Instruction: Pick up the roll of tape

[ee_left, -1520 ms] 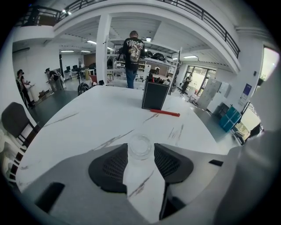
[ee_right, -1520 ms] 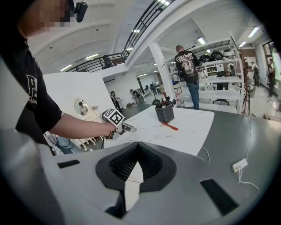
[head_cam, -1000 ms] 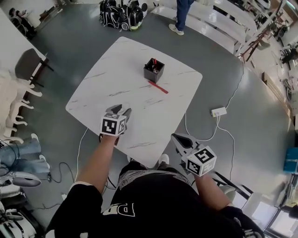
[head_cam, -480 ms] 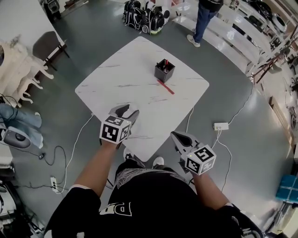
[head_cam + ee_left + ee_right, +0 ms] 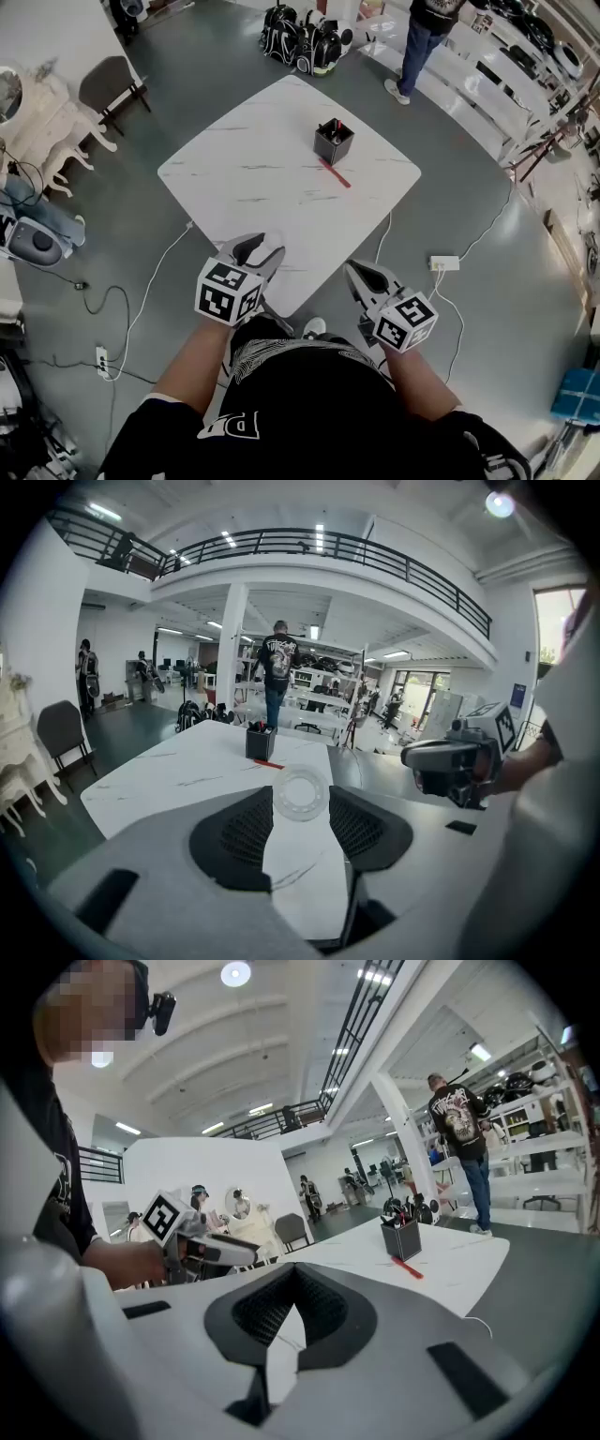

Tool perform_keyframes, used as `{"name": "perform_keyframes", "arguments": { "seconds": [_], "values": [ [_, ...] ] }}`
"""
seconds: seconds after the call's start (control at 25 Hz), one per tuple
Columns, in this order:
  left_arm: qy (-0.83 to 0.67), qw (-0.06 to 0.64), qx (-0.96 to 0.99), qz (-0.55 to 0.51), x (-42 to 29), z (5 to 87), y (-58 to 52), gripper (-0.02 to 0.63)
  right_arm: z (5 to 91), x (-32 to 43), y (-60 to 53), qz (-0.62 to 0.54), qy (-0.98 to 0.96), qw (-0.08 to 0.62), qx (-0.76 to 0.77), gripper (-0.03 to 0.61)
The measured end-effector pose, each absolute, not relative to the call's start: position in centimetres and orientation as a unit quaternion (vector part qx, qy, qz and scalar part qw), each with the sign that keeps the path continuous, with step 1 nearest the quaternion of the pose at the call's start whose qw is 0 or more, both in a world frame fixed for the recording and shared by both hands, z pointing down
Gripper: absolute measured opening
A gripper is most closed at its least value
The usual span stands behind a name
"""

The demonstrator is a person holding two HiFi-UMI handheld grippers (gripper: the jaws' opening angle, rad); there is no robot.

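**Tape sits in the left jaws at the table's near corner**

Here's the left gripper (image 5: 262,247), out over the near corner of the white table (image 5: 246,159), and its own view tells the story: the clear roll of tape (image 5: 300,794) sits right at the jaw tips. The ring faces square back along the gripper, hole toward the camera. The jaws stand a roll's width apart, each touching the outer rim, one on the left side, one on the right. That reads as a clamp across the rim. Whether the roll hangs clear of the tabletop is hard to call from here.

Over on the right, the right gripper (image 5: 364,277) hovers off the table's near edge, jaw tips together, nothing between them, well apart from the tape.

Far across the table stand the black pen holder (image 5: 334,141) and, just nearer, a red pen (image 5: 335,174), both out of play.

So the left hand owns this one. The likely move from here is straight up, keeping the squeeze steady so the slick ring doesn't rotate out.
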State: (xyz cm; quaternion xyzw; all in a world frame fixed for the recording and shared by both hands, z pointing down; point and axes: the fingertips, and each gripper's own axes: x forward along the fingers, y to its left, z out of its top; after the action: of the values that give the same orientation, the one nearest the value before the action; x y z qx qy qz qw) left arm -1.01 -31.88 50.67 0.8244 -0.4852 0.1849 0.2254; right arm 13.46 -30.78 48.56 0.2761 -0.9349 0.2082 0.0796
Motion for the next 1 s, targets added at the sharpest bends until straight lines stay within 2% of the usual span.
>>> {"name": "perform_keyframes", "arguments": {
  "seconds": [0.36, 1.0],
  "values": [
    [-0.442, 0.205, 0.858, 0.161, 0.8, 47.9, -27.4, 0.199, 47.7, 11.4, -28.7, 0.205, -0.935, 0.076, 0.28, 0.005],
    [-0.384, 0.198, 0.89, 0.145, -5.9, 46.0, -18.7, 0.199, 47.6, 3.5, -18.7, 0.21, -0.919, 0.103, 0.318, 0.005]
  ]
}}
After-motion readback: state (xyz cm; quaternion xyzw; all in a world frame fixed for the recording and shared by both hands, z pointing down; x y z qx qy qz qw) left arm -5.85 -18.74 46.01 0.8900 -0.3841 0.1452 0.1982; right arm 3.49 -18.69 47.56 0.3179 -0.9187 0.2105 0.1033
